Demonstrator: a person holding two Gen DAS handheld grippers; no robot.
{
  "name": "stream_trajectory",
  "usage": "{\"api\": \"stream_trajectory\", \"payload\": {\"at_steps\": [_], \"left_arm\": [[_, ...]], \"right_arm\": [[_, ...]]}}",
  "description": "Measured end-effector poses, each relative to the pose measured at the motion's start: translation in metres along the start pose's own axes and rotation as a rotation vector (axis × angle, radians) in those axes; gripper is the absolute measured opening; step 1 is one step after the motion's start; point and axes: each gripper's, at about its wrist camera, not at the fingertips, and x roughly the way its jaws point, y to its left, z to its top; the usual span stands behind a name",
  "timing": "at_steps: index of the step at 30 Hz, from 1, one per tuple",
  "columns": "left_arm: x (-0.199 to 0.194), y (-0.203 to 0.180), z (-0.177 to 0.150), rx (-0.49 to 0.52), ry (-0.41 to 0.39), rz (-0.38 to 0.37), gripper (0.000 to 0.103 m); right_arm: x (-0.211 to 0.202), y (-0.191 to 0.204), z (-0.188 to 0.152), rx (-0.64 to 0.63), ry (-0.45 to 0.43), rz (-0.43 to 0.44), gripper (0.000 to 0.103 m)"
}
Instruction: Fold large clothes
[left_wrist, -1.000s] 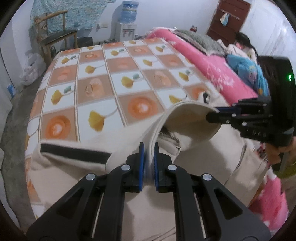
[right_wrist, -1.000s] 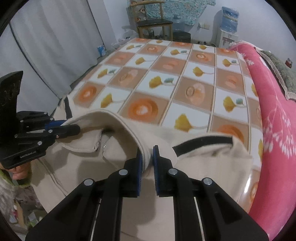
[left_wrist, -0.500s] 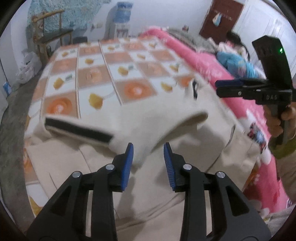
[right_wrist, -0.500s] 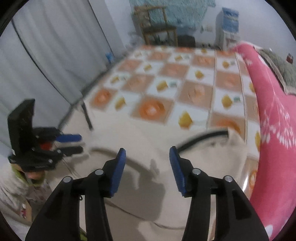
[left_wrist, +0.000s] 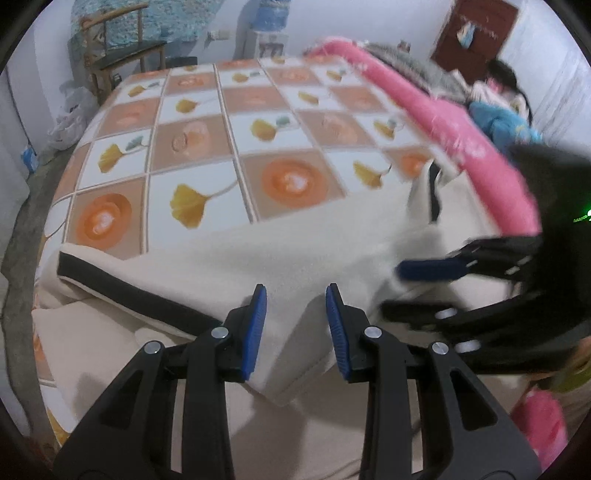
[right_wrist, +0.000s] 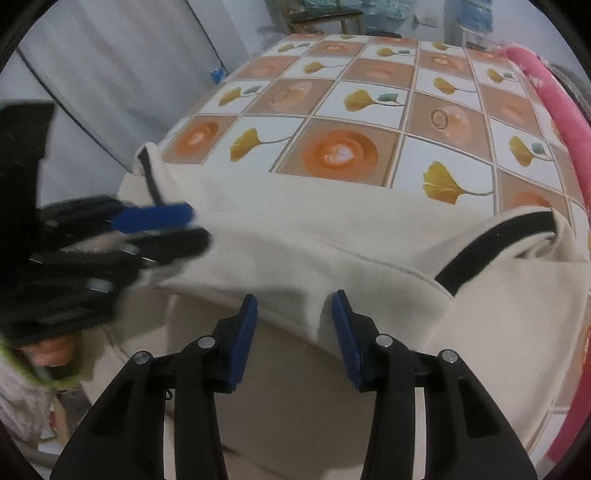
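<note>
Left wrist view: the left gripper (left_wrist: 295, 325) hangs with its jaws spread, holding nothing, over the near edge of the cream jacket (left_wrist: 280, 254) — folded across the near end of the patterned bedsheet (left_wrist: 229, 122). The right gripper (right_wrist: 293, 332), also spread wide, holds nothing just right of it.

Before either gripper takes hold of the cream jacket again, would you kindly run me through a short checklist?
1. Left gripper jaws open: ok.
2. Right gripper jaws open: ok.
3. Jacket released, lying on the bed: ok.
4. Folded edge between each gripper's jaws: ok.
5. Black-trimmed cuffs tucked in: not ok, both stick out at the sides.
6. Fold lying flat: cannot tell, picture blurred.
</note>
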Motion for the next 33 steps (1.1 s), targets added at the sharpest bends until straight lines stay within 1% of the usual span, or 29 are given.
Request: {"api": "stream_trajectory", "payload": {"at_steps": [1,2,4,5,7,8,9,12,15,17,19,22,24,26,27,28,29,30,33], "left_arm": [[0.003,-0.001,-0.002,0.014,0.006,0.011,0.031],[0.004,-0.001,-0.004,0.027,0.008,0.022,0.031],[0.004,-0.001,-0.007,0.043,0.007,0.034,0.032],[0.004,-0.001,-0.008,0.052,0.007,0.038,0.032],[0.005,-0.004,-0.013,0.076,0.01,0.054,0.031],[0.005,-0.005,-0.015,0.087,0.009,0.062,0.032],[0.005,-0.007,-0.019,0.109,0.008,0.075,0.032],[0.004,-0.011,-0.026,0.146,0.0,0.097,0.032],[0.002,-0.007,-0.029,0.138,-0.007,0.085,0.031],[0.002,-0.006,-0.029,0.127,-0.006,0.076,0.031],[0.002,-0.006,-0.029,0.124,-0.006,0.079,0.031],[0.003,-0.009,-0.03,0.126,-0.011,0.092,0.031],[0.003,-0.009,-0.031,0.123,-0.018,0.094,0.031],[0.002,-0.008,-0.032,0.12,-0.022,0.093,0.031],[0.002,-0.008,-0.032,0.119,-0.025,0.094,0.031],[0.002,-0.008,-0.032,0.119,-0.025,0.095,0.031],[0.002,-0.008,-0.032,0.118,-0.026,0.096,0.031],[0.002,-0.008,-0.032,0.115,-0.026,0.096,0.031],[0.002,-0.008,-0.032,0.109,-0.024,0.097,0.032]], "right_arm": [[-0.006,-0.002,0.001,0.015,-0.008,0.023,0.041],[-0.013,-0.004,0.001,0.02,-0.029,0.027,0.041],[-0.027,-0.008,0.001,0.015,-0.083,-0.025,0.041],[-0.029,-0.011,0.0,0.015,-0.097,-0.046,0.041],[-0.025,-0.021,-0.004,0.031,-0.086,-0.075,0.041],[-0.018,-0.027,-0.008,0.039,-0.067,-0.081,0.038],[-0.013,-0.03,-0.01,0.043,-0.055,-0.089,0.033],[-0.015,-0.027,-0.017,0.034,-0.078,-0.125,0.032],[-0.022,-0.023,-0.017,0.075,-0.084,-0.149,0.032],[-0.028,-0.019,-0.013,0.071,-0.118,-0.163,0.032],[-0.035,-0.014,-0.005,0.064,-0.162,-0.162,0.033],[-0.035,-0.011,0.009,0.074,-0.201,-0.131,0.034],[-0.025,-0.011,0.016,0.076,-0.199,-0.133,0.035],[-0.005,-0.014,0.019,0.082,-0.155,-0.128,0.041],[0.006,-0.017,0.017,0.087,-0.135,-0.129,0.041],[0.01,-0.018,0.015,0.086,-0.136,-0.13,0.042],[0.01,-0.016,0.014,0.073,-0.154,-0.138,0.042],[0.009,-0.015,0.013,0.069,-0.15,-0.143,0.042],[-0.005,-0.016,0.009,0.097,-0.165,-0.135,0.043]]}}
